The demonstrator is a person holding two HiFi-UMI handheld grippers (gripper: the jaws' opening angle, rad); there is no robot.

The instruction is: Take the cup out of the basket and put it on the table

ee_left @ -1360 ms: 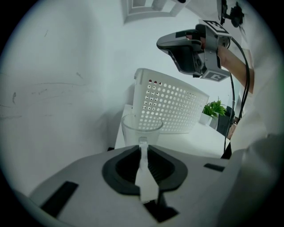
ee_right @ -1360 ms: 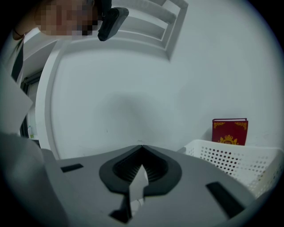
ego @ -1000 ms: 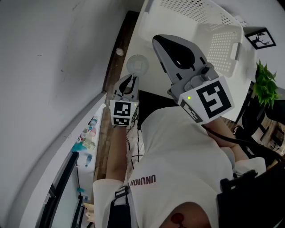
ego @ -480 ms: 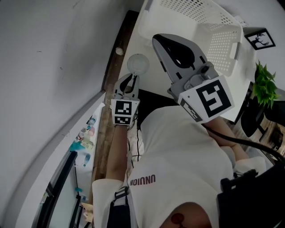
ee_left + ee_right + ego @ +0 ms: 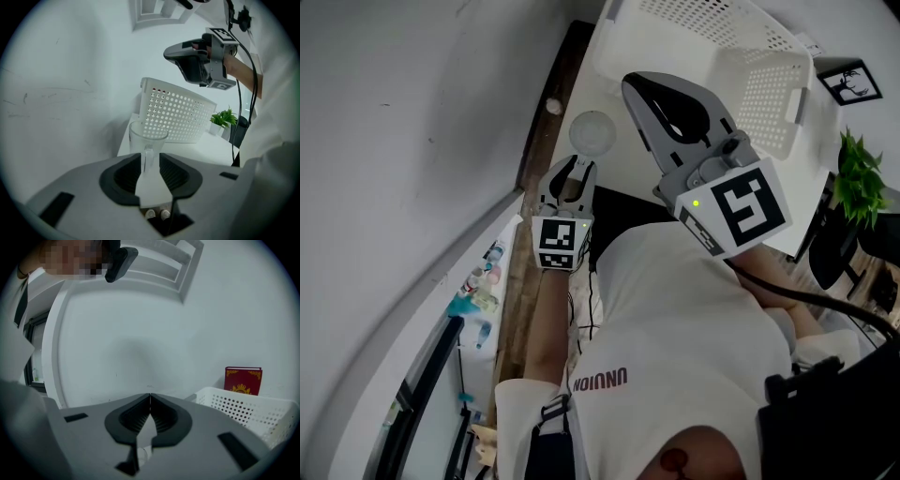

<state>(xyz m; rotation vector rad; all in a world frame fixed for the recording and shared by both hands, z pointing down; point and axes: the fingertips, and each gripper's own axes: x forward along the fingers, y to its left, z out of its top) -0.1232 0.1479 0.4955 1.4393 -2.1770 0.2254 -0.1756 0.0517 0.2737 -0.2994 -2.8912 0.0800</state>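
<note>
The clear glass cup [image 5: 592,133] stands upright on the white table [image 5: 623,173], left of the white perforated basket [image 5: 759,84]. My left gripper [image 5: 577,167] is just behind the cup. In the left gripper view the cup [image 5: 148,135] has its handle between the jaws; they are opening, and a gap shows on each side of the handle. The basket [image 5: 178,117] stands behind it. My right gripper [image 5: 634,86] hangs shut and empty above the table in front of the basket. In the right gripper view, that gripper [image 5: 150,398] faces a bare wall, with the basket [image 5: 251,408] at lower right.
A framed picture [image 5: 848,81] and a green plant [image 5: 860,176] stand at the table's right end. A red book [image 5: 243,379] leans on the wall behind the basket. The grey wall runs close along the table's left edge.
The left gripper's jaws have spread apart from the cup's handle and the gripper has drawn back a little. The cup stays on the table. The right gripper has not moved.
</note>
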